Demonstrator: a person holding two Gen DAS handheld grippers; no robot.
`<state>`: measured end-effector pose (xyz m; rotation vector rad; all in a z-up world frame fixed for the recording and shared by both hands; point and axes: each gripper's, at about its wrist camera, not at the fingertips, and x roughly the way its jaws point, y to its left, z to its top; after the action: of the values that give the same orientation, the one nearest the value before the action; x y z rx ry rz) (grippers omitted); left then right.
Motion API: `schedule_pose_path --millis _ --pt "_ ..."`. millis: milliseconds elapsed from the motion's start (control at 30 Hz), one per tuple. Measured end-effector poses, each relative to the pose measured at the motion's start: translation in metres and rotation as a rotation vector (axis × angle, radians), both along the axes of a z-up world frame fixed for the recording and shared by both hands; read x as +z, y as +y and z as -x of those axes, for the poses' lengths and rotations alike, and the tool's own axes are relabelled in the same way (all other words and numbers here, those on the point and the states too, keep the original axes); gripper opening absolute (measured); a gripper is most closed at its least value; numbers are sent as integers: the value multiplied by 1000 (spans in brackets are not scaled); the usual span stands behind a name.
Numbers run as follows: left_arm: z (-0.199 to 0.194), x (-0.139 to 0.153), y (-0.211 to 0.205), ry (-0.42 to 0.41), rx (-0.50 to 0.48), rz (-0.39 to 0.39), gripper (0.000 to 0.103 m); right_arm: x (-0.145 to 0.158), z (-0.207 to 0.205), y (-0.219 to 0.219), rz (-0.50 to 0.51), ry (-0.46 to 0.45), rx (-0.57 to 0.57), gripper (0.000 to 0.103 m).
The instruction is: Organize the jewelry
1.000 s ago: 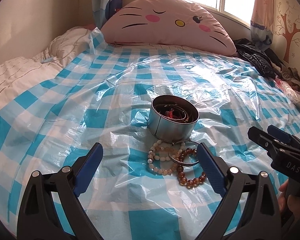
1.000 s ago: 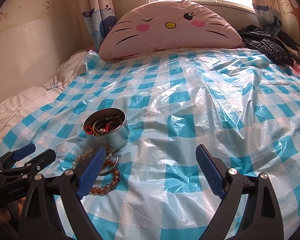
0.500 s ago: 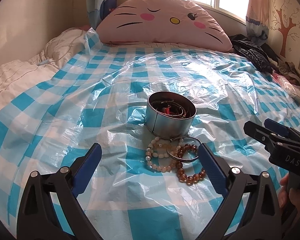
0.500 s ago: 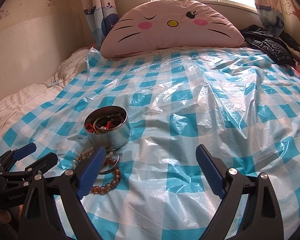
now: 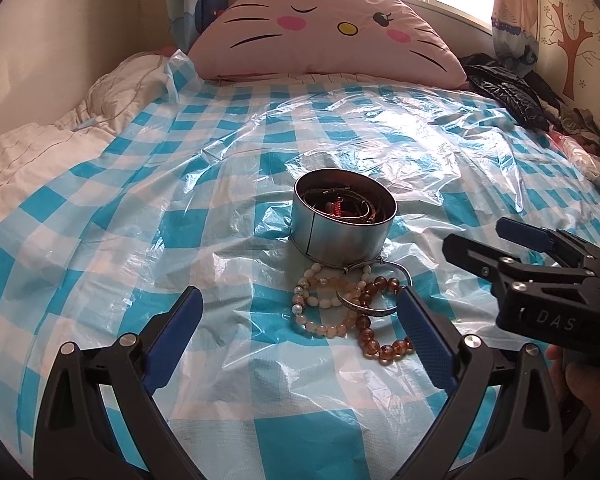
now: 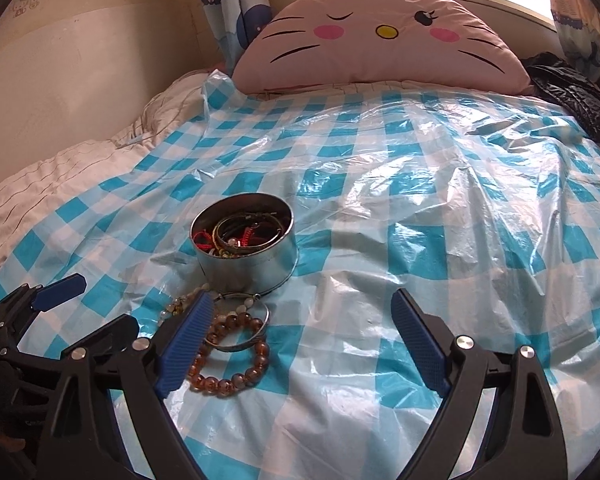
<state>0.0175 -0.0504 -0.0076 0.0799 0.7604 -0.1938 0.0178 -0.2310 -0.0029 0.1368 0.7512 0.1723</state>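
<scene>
A round metal tin (image 5: 342,220) sat on a bed covered by a blue-and-white checked plastic sheet (image 5: 180,240), and it already held several bangles and a red cord. Against the tin's near side lay a small heap of loose jewelry: a pale bead bracelet (image 5: 318,308), an amber bead bracelet (image 5: 380,332) and a thin silver bangle (image 5: 374,304), overlapping one another. The left gripper (image 5: 298,320) hung just short of this heap, jaws wide, nothing between them. The right gripper (image 6: 300,336), to the right of the tin, was also empty; its jaws had just been closing a little but stood wide, and its left pad sat over the heap's edge. A large pink cat-face pillow (image 6: 380,36) lay well behind the tin.

The step in hand looked like picking one piece from the heap. It would go best by pinching a single bracelet at its free outer edge, lifting slowly so tangled pieces drop off, without nudging the tin.
</scene>
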Motion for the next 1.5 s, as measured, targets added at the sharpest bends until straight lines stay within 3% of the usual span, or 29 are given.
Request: schedule_pose_path --millis 133,433,533,633,900,1167,1300,1500 --pt "-2 -2 2 12 10 8 94 -17 -23 11 -21 69 56 59" --pt "-6 -4 16 27 53 48 94 -40 -47 22 -47 174 141 39" --pt "-7 -4 17 31 61 53 94 -46 -48 28 -19 207 156 21" --pt "-7 -4 16 32 57 44 94 -46 -45 29 -10 204 162 8" --pt "-7 -6 10 44 24 37 94 -25 -24 10 -40 144 89 5" --pt "-11 -17 -15 107 -137 27 94 -16 -9 -36 -147 110 -43 5" --pt "-18 -23 -27 111 -179 -66 80 -18 -9 -51 -216 110 -71 5" --pt "-53 -31 -6 185 -130 -73 74 -16 -9 -50 -235 98 -50 6"
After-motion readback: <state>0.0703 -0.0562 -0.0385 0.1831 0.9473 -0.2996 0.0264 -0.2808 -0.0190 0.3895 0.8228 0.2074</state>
